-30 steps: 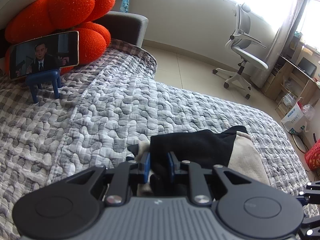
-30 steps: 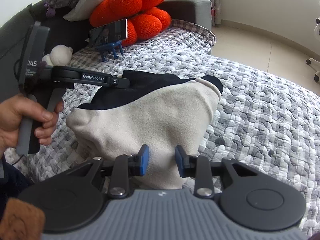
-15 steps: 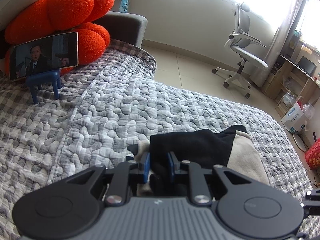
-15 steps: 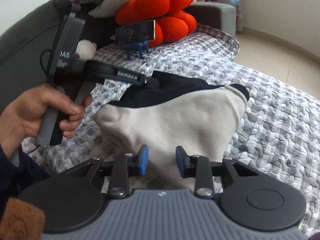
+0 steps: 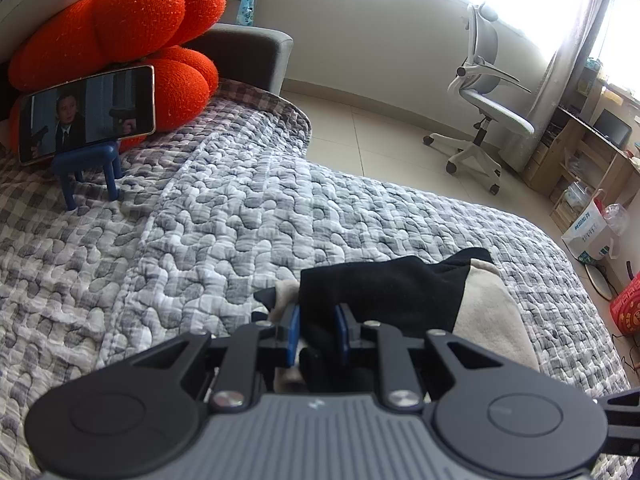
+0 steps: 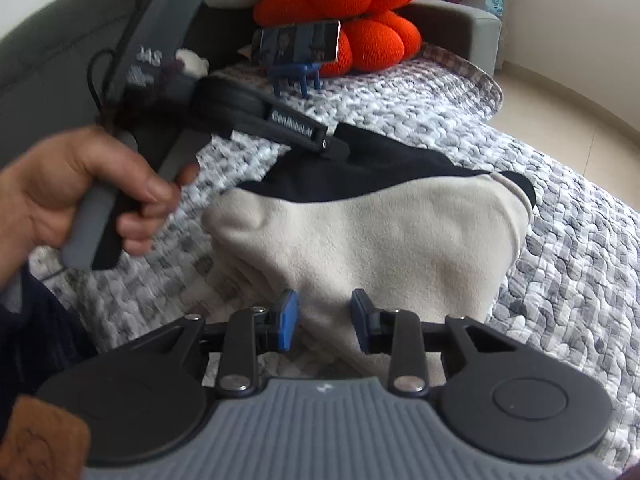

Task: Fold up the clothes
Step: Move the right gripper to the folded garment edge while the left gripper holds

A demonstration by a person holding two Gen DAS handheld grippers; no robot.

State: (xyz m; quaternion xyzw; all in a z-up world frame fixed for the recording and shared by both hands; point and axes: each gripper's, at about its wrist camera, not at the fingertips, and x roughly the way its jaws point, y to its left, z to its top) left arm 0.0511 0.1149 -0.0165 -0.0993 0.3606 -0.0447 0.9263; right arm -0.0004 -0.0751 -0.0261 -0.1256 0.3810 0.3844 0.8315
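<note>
A beige and black fleece garment (image 6: 384,240) lies bunched on the quilted bed cover (image 6: 580,280). My right gripper (image 6: 324,320) sits at its near edge with a fold of the beige cloth pinched between the blue pads. In the left wrist view my left gripper (image 5: 316,332) is shut on the black part of the garment (image 5: 380,288), with beige cloth (image 5: 488,312) showing to the right. The right wrist view also shows the left gripper (image 6: 336,148), held by a hand (image 6: 80,196), its tip on the garment's black far edge.
A phone on a small blue stand (image 5: 86,114) stands on the bed in front of orange cushions (image 5: 132,28). A grey sofa arm (image 5: 248,52) is behind. On the floor to the right are an office chair (image 5: 484,120), a desk and a white bag (image 5: 588,232).
My right gripper has rolled and drifted toward the left gripper, so the hand and that gripper loom larger. The garment has stayed in both grips. The left gripper has not moved.
</note>
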